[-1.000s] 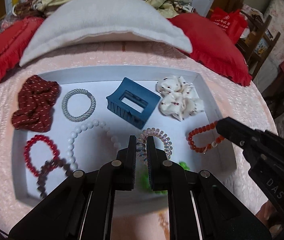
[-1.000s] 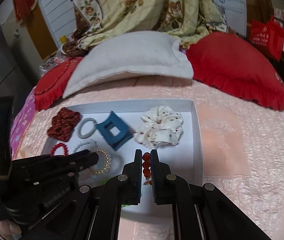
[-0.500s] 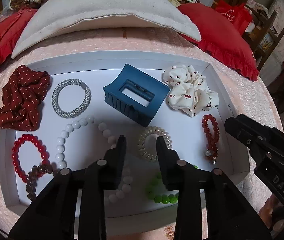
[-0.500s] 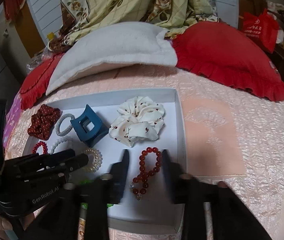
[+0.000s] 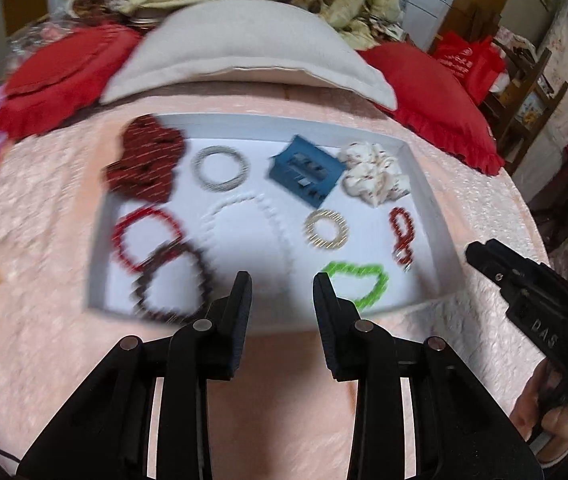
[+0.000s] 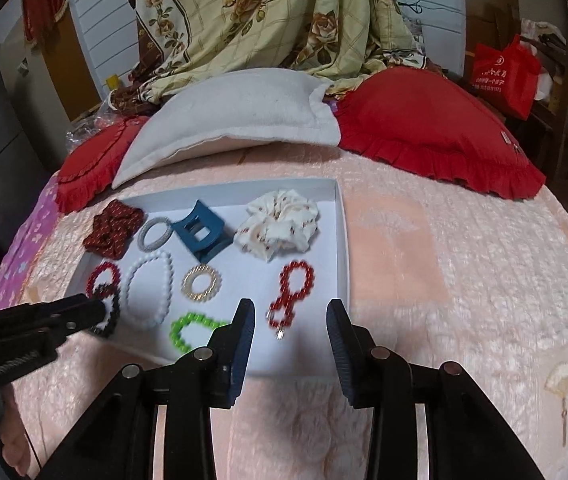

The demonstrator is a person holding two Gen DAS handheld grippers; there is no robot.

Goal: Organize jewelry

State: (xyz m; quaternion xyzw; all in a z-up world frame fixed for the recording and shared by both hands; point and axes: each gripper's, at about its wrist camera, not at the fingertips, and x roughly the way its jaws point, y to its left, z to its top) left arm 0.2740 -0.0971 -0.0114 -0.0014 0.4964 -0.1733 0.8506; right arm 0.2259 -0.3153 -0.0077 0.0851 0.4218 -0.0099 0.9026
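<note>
Above white tray (image 6: 340, 240) of bracelets and scrunchies on bed: left tool (image 5: 282, 292) and "DAS"-lettered right tool (image 6: 289, 320), both parted, empty.

Both grippers, the left gripper (image 5: 282, 294) and the right gripper (image 6: 289, 322), are built of matte black plastic linkages pinned with round silver rivets. Ribbed pads are carried on the fingers (image 6: 244, 332), and pale lettering is moulded into each black housing.

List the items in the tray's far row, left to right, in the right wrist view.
Dark red scrunchie → grey hair tie → blue claw clip → white scrunchie.
</note>
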